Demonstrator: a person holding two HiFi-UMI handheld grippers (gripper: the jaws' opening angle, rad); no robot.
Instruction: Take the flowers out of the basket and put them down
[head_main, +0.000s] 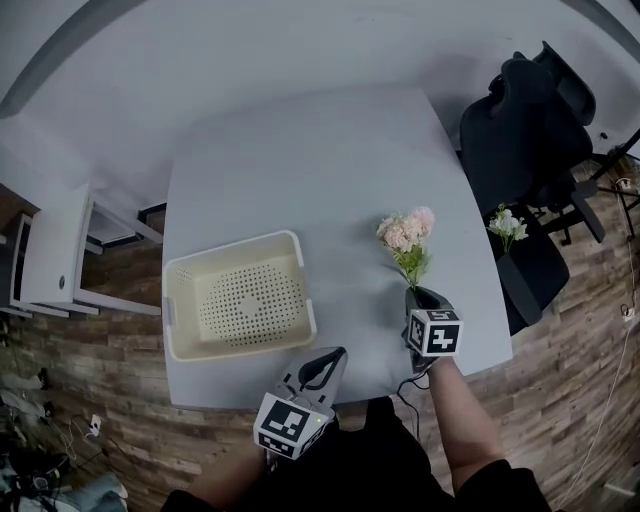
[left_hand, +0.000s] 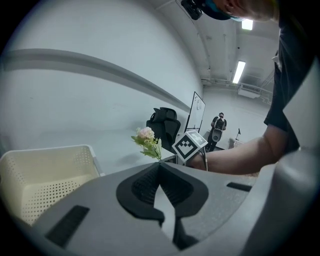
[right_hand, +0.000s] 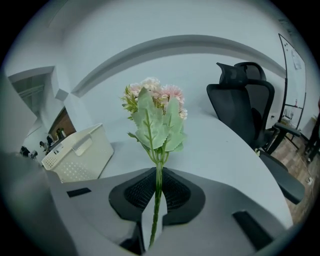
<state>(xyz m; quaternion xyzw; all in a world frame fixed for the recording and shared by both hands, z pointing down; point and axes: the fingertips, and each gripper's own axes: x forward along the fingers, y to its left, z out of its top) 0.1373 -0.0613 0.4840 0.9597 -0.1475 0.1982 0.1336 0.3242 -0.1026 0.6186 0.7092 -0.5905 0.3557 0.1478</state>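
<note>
A bunch of pink flowers (head_main: 407, 232) with green leaves stands upright over the grey table (head_main: 330, 170), to the right of the basket. My right gripper (head_main: 420, 295) is shut on its thin green stem (right_hand: 158, 187), and the blooms (right_hand: 155, 107) rise above the jaws. The cream perforated basket (head_main: 240, 300) sits at the table's front left and holds nothing. My left gripper (head_main: 333, 358) hangs near the table's front edge beside the basket, jaws shut on nothing (left_hand: 160, 167). From the left gripper view the flowers (left_hand: 146, 140) and basket (left_hand: 45, 170) lie ahead.
A black office chair (head_main: 525, 130) stands at the table's right side, with a white flower sprig (head_main: 507, 225) on a dark seat next to it. A white cabinet (head_main: 60, 250) is on the left. Brick-pattern floor surrounds the table.
</note>
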